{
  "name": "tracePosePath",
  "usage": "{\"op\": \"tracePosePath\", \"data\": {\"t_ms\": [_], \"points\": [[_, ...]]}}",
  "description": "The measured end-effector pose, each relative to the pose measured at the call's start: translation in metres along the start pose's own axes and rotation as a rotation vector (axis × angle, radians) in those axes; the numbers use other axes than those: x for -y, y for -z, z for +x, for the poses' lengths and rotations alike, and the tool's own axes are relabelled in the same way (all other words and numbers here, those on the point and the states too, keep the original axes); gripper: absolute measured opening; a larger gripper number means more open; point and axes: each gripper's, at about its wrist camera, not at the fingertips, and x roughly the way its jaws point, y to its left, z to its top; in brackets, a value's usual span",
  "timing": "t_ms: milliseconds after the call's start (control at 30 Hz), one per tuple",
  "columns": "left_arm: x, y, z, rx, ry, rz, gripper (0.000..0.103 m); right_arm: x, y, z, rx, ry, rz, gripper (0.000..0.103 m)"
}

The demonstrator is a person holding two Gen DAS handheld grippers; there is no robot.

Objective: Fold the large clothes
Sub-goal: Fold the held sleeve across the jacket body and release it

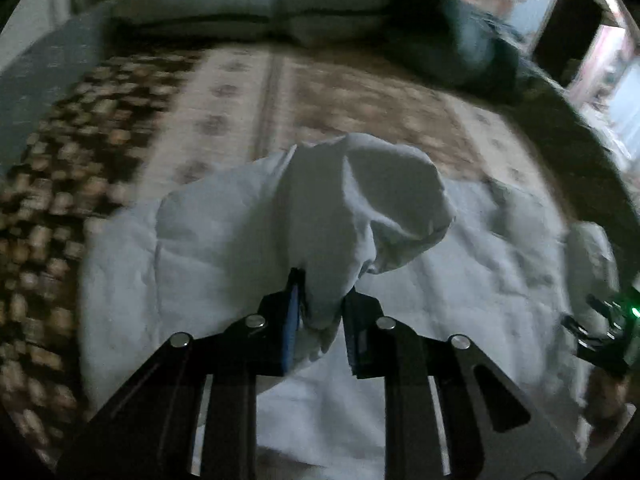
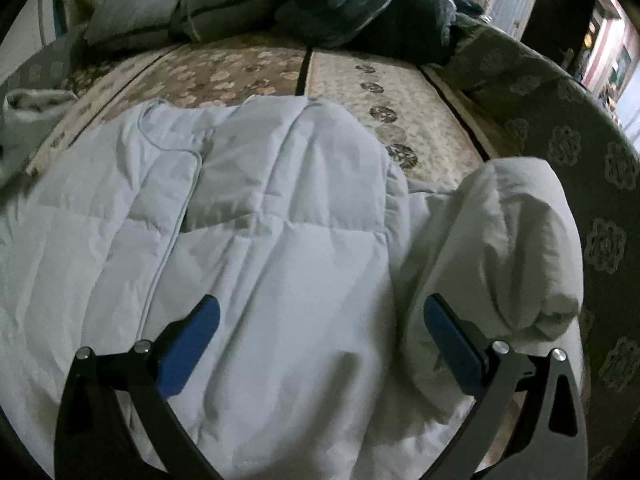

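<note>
A white quilted jacket (image 1: 460, 264) lies spread on a bed. In the left wrist view my left gripper (image 1: 324, 290) is shut on a bunched fold of the jacket's fabric (image 1: 372, 200), which rises in a lifted hump above the rest. In the right wrist view the jacket's body (image 2: 260, 208) fills the middle, and a puffy sleeve (image 2: 504, 248) bulges at the right. My right gripper (image 2: 320, 308) hovers open over the jacket, blue pads wide apart and nothing pressed between them. The same gripper shows at the right edge of the left wrist view (image 1: 600, 332).
The jacket rests on a flower-patterned bedspread (image 2: 360, 80). Grey pillows (image 2: 132, 12) and a dark blanket (image 2: 380, 16) are heaped at the far end. A dark green patterned cover (image 2: 592, 184) borders the bed's right side. A bright doorway (image 2: 508, 4) lies beyond.
</note>
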Motion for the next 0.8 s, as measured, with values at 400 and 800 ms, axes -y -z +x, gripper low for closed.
{"op": "tracePosePath", "data": {"t_ms": [400,800], "points": [[0.129,0.051,0.051,-0.101,0.057,0.216,0.025,0.030,0.007,-0.013,-0.041,0.043,0.053,0.102],[0.119,0.088,-0.018,-0.047,-0.012,0.315,0.092,0.004,0.021,-0.023,-0.064,0.087,-0.041,0.102]]}}
